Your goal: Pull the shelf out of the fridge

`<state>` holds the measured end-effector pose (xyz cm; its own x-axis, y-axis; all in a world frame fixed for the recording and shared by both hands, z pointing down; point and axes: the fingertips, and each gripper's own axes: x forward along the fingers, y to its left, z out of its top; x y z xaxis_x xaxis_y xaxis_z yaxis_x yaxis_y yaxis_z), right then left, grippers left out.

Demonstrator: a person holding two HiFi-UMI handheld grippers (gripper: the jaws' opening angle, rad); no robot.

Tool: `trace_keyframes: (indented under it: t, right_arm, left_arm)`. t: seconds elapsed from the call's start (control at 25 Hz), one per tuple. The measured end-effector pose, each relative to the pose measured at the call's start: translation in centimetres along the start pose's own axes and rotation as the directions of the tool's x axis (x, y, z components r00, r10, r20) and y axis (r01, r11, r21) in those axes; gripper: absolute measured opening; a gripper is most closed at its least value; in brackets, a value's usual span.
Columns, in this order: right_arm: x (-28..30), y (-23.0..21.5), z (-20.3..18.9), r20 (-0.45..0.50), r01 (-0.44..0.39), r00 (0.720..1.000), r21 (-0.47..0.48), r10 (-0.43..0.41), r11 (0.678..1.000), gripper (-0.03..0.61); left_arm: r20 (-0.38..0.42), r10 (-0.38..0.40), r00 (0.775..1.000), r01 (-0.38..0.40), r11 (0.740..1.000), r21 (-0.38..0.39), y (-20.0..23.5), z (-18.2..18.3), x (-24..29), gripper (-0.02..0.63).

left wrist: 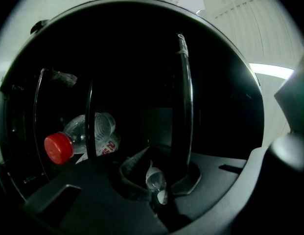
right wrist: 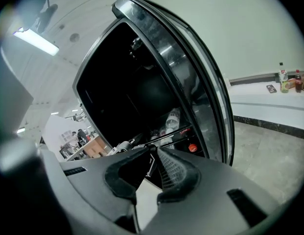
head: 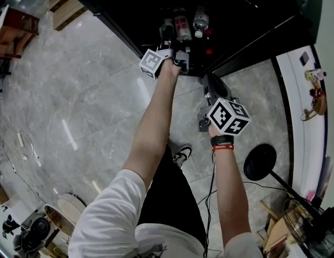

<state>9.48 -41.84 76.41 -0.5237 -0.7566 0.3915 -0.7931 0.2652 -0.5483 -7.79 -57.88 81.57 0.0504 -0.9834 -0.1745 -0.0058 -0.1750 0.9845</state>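
This looks like a large open workplace hall, part office and part lab. It has a polished grey stone floor [head: 75,90] with loose cables [head: 28,147], a glass-door drinks fridge [head: 253,20] stocked with bottles [head: 182,27] and a long white counter [head: 298,138]. Farther back, people [right wrist: 81,133] stand near a wooden desk [right wrist: 95,146] under a strip ceiling light [right wrist: 38,40].

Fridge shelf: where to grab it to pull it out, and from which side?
Probably the front wire rail, from the open door side, jaws across the bar. It is thin, bare and foremost; bottles lie behind it. The left gripper is shut on it there.
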Motion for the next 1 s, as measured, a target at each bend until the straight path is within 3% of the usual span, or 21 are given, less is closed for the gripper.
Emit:
trace_keyframes:
  t: [0.76, 1.0]
  right_arm:
    - [-2.5, 0.0, 0.6, 0.015, 0.014, 1.0, -0.003, -0.014, 1.0, 0.057]
    - [-3.3, 0.7, 0.4, 0.011, 0.015, 1.0, -0.017, -0.015, 1.0, 0.057]
  left_arm:
    - [0.01, 0.025, 1.0, -0.024, 0.999, -0.047, -0.8, -0.8, -4.2, 0.037]
    - [0.003, 0.024, 1.0, -0.024, 0.999, -0.032, -1.0, -1.0, -6.0, 0.029]
